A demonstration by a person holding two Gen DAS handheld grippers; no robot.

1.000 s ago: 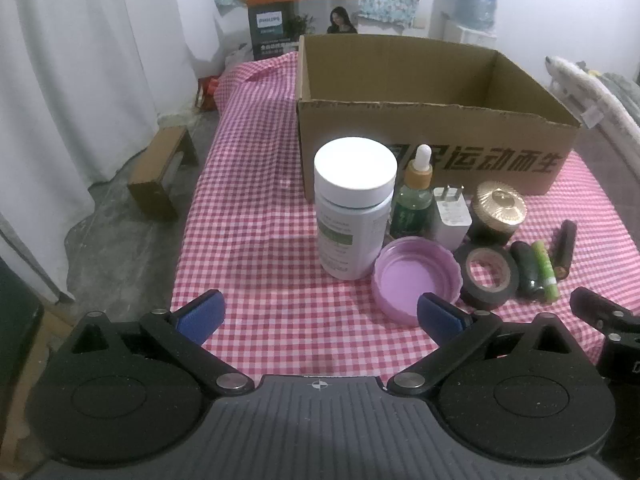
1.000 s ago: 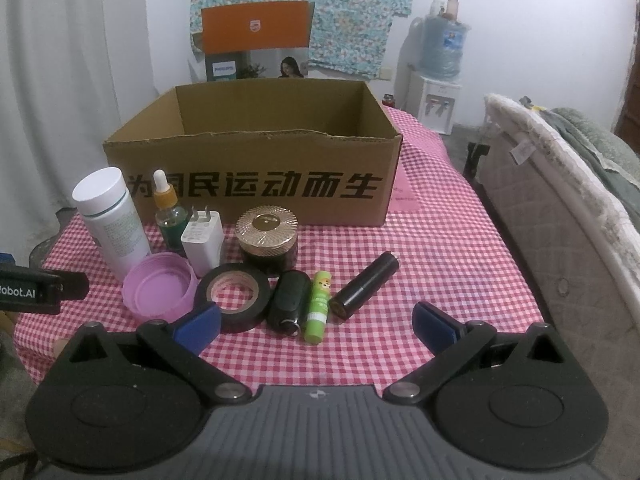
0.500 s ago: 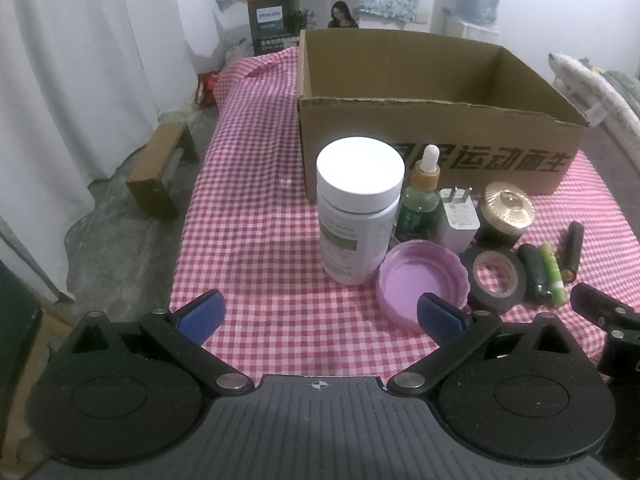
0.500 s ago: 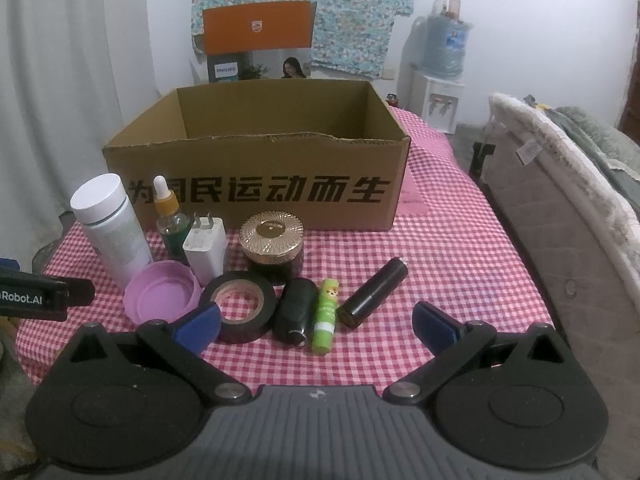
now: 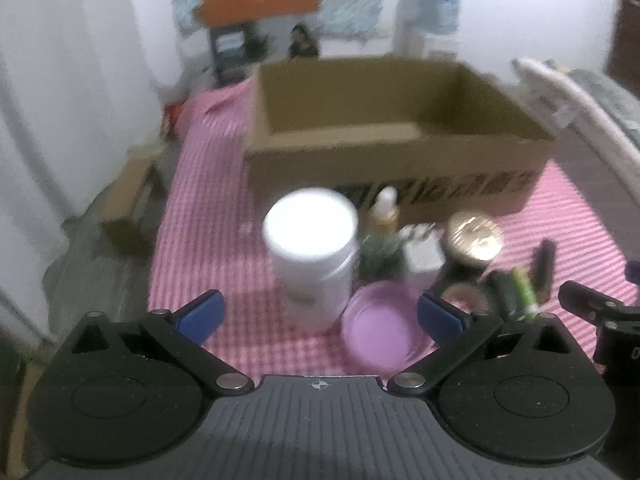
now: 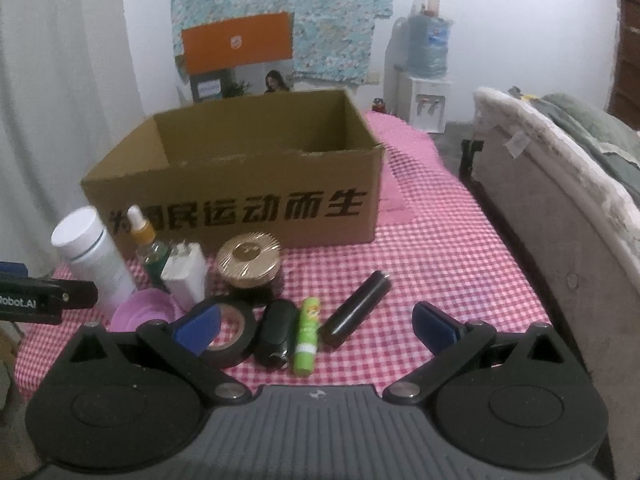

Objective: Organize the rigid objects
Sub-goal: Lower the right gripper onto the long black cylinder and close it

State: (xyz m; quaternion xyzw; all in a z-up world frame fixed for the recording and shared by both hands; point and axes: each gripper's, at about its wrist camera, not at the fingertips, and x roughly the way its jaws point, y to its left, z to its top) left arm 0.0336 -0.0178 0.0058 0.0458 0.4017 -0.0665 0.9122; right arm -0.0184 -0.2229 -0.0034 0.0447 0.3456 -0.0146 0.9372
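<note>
One black tube [image 6: 355,309], tilted toward box [image 6: 240,184].

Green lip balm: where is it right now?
Right wrist view, low centre: the green lip balm lies on the checked cloth between the stubby black cylinder and the black tube.

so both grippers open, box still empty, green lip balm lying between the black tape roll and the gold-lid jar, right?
Not quite. In the right wrist view the green lip balm lies between two black tubes: the stubby one and the long one. The rest holds: left gripper and right gripper open, box empty as far as visible.
</note>
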